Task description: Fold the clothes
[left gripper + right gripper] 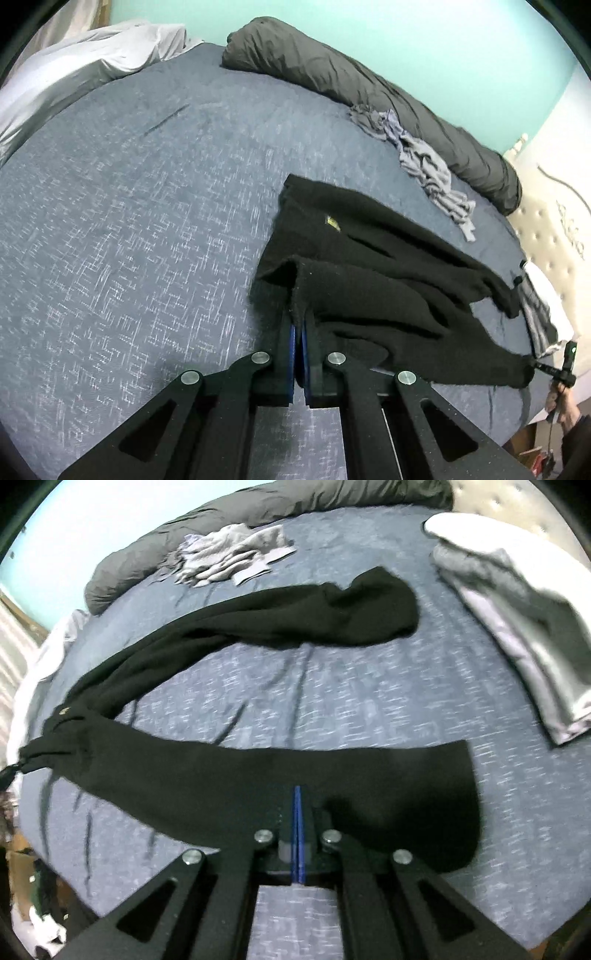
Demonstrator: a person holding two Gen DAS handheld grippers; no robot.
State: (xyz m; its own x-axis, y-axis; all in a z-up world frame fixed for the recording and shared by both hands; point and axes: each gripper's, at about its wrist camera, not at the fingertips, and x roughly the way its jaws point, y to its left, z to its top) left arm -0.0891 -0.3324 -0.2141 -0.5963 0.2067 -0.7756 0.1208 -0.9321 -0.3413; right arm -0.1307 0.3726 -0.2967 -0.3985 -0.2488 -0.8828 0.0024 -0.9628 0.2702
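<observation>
Black trousers [369, 280] lie on bed [147, 221], pinched by both claws [298, 325] [297, 797].

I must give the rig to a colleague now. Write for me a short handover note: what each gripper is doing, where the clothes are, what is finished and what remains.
Left gripper: shut on the waist end of the black trousers.
Right gripper: shut on the near leg of the same trousers, close to its hem.
Trousers: spread on the blue bed cover, legs apart, far leg lying loose, not yet folded.
Grey garment: crumpled by the dark duvet roll, untouched.
Grey folded pile: beside the headboard; looks done.
Left: likely bring the near leg over the far one, fold the trousers, then do the grey garment.
</observation>
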